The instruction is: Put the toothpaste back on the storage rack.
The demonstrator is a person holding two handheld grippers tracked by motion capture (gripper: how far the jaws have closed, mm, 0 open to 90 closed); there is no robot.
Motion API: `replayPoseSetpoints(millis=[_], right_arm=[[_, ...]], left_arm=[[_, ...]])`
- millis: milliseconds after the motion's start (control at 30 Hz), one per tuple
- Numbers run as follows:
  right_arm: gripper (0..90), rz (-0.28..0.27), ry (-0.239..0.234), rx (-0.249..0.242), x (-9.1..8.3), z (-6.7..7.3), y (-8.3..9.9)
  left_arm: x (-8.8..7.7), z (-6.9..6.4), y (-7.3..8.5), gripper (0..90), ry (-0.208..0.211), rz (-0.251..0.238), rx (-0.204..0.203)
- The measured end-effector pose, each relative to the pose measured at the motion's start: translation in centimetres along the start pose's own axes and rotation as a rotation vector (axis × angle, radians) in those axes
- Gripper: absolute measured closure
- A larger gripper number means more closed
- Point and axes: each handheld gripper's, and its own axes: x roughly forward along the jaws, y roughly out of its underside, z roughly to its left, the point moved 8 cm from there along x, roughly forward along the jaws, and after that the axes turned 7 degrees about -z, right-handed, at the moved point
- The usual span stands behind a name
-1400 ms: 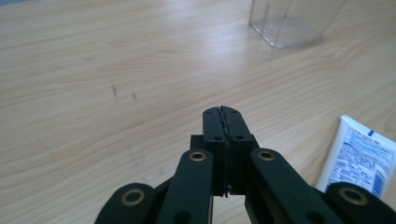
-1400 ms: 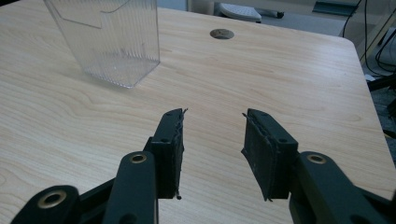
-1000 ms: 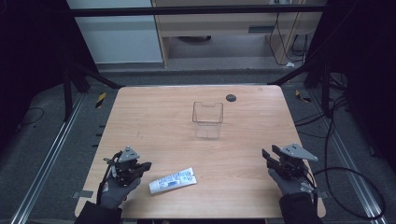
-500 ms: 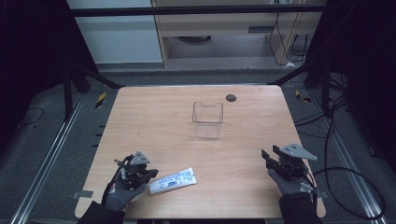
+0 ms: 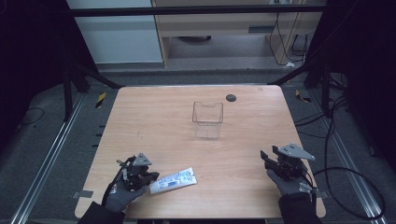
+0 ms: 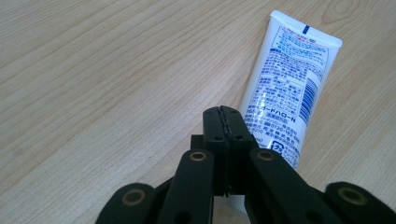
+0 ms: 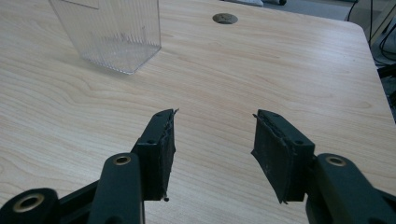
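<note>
A white tube with blue print [image 5: 175,179] lies flat near the table's front edge, left of centre. My left gripper [image 5: 146,179] is at the tube's left end, held by a gloved hand. In the left gripper view its jaws [image 6: 224,122] are pressed together with nothing between them, and the tube [image 6: 285,88] stretches away just right of the tips. My right gripper [image 5: 267,157] rests at the front right, open. Its jaws [image 7: 212,140] stand wide apart over bare wood.
A clear plastic box [image 5: 208,120] stands upright in the middle of the wooden table [image 5: 154,116]; it also shows in the right gripper view [image 7: 112,32]. A dark round grommet [image 5: 230,97] sits behind it. Cables lie on the floor to the right.
My left gripper has moved right along the front edge until its tips reach the tube's end. The tube and the right gripper have stayed put.
</note>
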Motion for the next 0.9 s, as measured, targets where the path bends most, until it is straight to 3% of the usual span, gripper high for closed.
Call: replayPoseSetpoints(millis=[633, 900], right_arm=[[45.7, 0.019, 0.000, -0.006, 0.1, 0.0, 0.2], [44.8, 0.029, -0.001, -0.006, 0.2, 0.0, 0.4]], left_arm=[[-0.1, -1.2, 0.5, 89.6, 0.038, 0.034, 0.006], [0.1, -1.1, 0.6, 88.3, 0.041, 0.046, 0.008]])
